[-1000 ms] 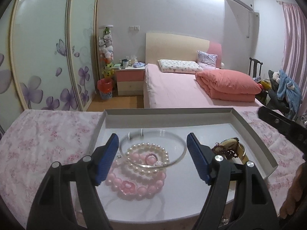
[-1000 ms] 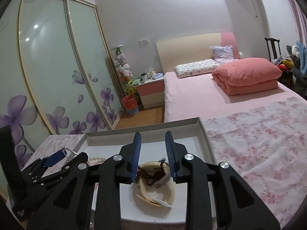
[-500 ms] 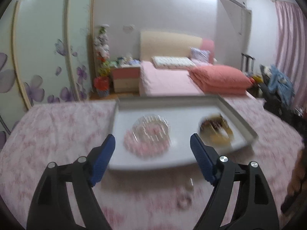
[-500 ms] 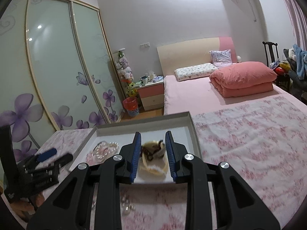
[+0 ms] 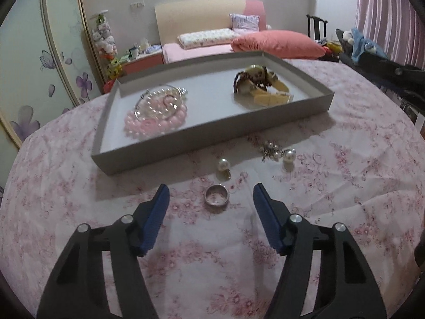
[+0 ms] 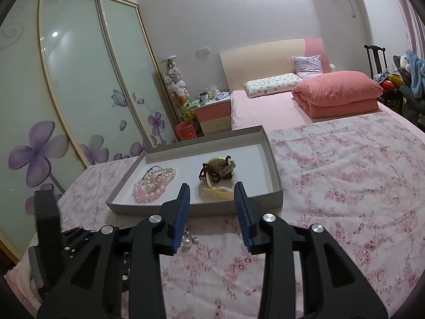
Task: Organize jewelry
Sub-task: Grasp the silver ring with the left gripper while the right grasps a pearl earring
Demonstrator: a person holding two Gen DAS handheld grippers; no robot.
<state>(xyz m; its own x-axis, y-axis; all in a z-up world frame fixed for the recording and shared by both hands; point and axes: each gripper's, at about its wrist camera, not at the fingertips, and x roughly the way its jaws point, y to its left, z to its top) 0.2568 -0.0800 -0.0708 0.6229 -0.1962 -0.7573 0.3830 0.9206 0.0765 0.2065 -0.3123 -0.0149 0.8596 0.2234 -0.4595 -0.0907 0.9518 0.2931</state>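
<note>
Both tools have drawn back from the grey tray (image 5: 212,130) onto the floral counter (image 5: 345,186). Left tool (image 5: 211,194), jaws parted and just narrowing, straddles the silver ring (image 5: 216,195); right tool (image 6: 212,194), jaws just widening, grips nothing.

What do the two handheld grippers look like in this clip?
Both match: the left gripper and right gripper are black plastic with triangular cut-outs, silver round screw heads at the pivots, and two fingers faced with ribbed blue pads. No cables or markings show.
</note>
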